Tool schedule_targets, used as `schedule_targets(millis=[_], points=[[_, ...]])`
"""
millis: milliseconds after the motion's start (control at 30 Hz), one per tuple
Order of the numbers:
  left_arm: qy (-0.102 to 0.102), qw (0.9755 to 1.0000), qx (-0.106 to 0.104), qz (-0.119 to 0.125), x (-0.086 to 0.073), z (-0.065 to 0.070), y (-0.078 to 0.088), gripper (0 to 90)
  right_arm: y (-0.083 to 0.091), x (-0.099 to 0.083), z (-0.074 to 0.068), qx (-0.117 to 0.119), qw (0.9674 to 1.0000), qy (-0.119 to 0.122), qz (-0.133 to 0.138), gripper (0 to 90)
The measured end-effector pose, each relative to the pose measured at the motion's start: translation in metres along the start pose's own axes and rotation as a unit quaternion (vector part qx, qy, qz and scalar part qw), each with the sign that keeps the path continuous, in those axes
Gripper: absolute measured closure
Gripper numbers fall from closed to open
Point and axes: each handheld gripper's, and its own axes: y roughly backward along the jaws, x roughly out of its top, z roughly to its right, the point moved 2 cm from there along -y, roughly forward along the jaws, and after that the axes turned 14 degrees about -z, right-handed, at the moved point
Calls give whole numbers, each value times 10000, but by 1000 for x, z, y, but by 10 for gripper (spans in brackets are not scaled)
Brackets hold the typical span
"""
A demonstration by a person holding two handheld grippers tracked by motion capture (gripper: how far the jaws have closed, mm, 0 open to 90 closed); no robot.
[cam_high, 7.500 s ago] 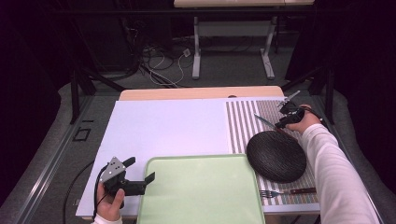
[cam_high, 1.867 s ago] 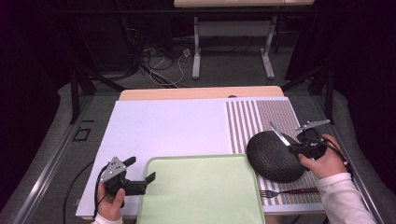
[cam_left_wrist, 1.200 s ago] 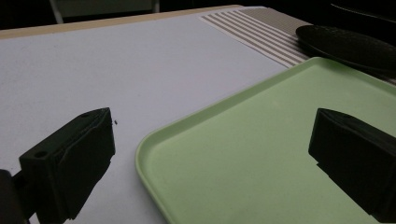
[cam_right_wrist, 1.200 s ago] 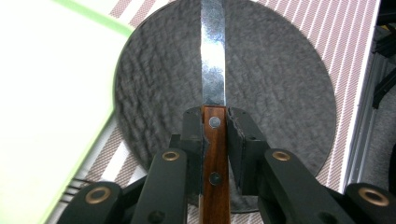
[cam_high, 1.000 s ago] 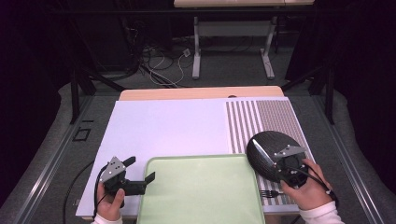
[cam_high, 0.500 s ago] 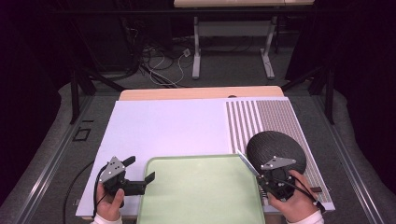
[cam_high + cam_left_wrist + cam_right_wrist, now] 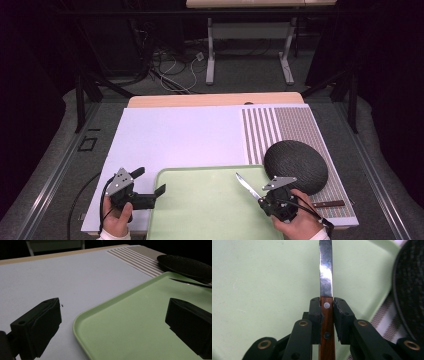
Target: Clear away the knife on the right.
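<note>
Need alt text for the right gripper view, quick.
The right gripper is shut on a knife by its wooden handle, blade pointing away over the green tray. A dark round plate sits at the right edge.

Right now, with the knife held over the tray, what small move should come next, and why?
Probably lower the knife onto the tray and then open the jaws. The right gripper is shut on the wooden handle, and the blade points out over bare green tray with nothing under it. The left gripper waits open at the tray's near corner.
</note>
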Motion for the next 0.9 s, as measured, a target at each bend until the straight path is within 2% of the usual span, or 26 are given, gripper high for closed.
schedule_targets(millis=[33, 67, 100, 233, 400, 467, 600, 633, 700, 900], points=[[2, 10000, -3, 6, 0, 0, 0, 6, -1, 0, -2, 34, 10000, 10, -37, 768], [3, 10000, -2, 9, 0, 0, 0, 6, -4, 1, -4, 103, 9999, 2, 39, 769], [0, 10000, -4, 6, 0, 0, 0, 6, -5, 1, -5, 188, 9998, -1, -102, 769], [-11, 10000, -16, -16, 0, 0, 1, 6, -13, 3, -9, 154, 9997, 39, -191, 769], [-2, 10000, -10, 14, 0, 0, 0, 6, -20, 2, -13, 317, 9989, 60, -352, 768], [-6, 10000, -6, 9, 0, 0, 1, 6, -22, 1, -14, 306, 9985, 48, -446, 768], [-13, 10000, -5, -15, 0, 0, 2, 6, -23, -3, -16, 351, 9983, 68, -451, 768], [-8, 10000, -7, -11, 0, 0, 2, 5, -25, -3, -16, 392, 9987, 24, -338, 768], [-4, 10000, -6, -11, 0, -1, 2, 6, -23, -4, -16, 369, 9981, 45, -494, 768], [-7, 10000, 1, -10, 0, -1, 2, 6, -22, -8, -17, 378, 9982, 45, -456, 765]])
